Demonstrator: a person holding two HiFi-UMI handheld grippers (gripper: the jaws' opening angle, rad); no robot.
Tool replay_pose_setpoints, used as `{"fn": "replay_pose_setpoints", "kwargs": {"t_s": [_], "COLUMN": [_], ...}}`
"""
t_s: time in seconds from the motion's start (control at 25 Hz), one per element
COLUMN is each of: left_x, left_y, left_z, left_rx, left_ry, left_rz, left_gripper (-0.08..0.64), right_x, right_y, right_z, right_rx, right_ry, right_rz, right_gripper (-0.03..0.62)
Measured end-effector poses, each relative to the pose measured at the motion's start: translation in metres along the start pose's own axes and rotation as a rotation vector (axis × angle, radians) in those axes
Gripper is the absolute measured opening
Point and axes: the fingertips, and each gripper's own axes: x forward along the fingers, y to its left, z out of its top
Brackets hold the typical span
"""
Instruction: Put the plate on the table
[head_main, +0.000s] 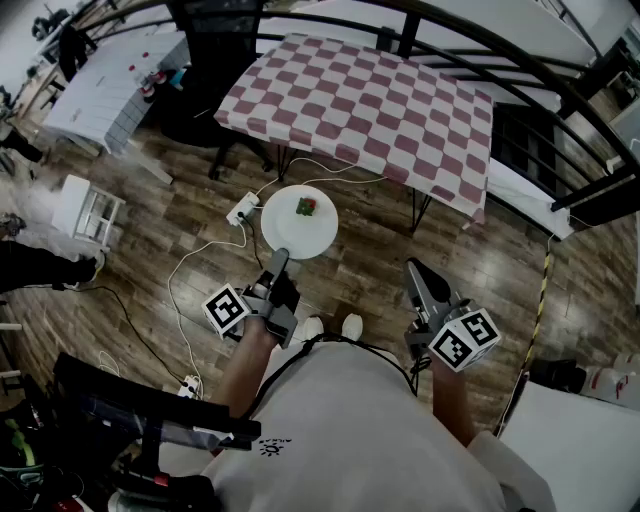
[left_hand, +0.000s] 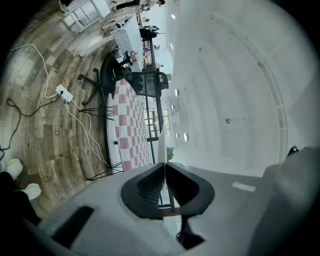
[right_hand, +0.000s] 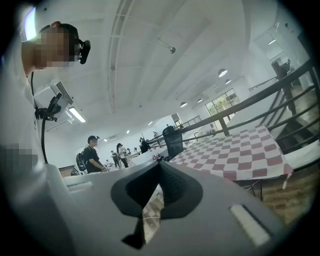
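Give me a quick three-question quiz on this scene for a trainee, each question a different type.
1. True or false: the plate already rests on the checked table.
2. Which one grips the plate's rim? A: the left hand-held gripper. B: the right hand-held gripper.
3. Fill in: the small red and green item lies on the ____.
Key: 1 false; 2 A; 3 plate.

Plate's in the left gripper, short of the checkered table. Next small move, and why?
Probably carry the plate forward, kept level, until it is over the checkered table. The left gripper is shut on its near rim, the plate hangs above the floor short of the table, and a small red and green item lies on it.
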Motion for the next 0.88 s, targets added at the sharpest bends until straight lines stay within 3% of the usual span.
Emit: {"fn": "replay_pose_setpoints", "kwargs": {"t_s": [0.56,0.88], "left_x": [-0.017,-0.022], "left_y": [-0.018,-0.024], "left_z": [0.0,-0.005], "left_rx": [0.014,0.033], "left_ry": [0.032,0.072], "left_rz": [-0.023,-0.026], "left_gripper": [0.018,0.02], "right_x": [-0.004,0.002], "right_y": [0.038,0.048], "right_z": [-0.006,-0.019], "right_rx": [-0.038,-0.052], "right_ry": [0.003,0.057], "right_rz": [0.024,0.035], "right_gripper": [0.009,0.009]}}
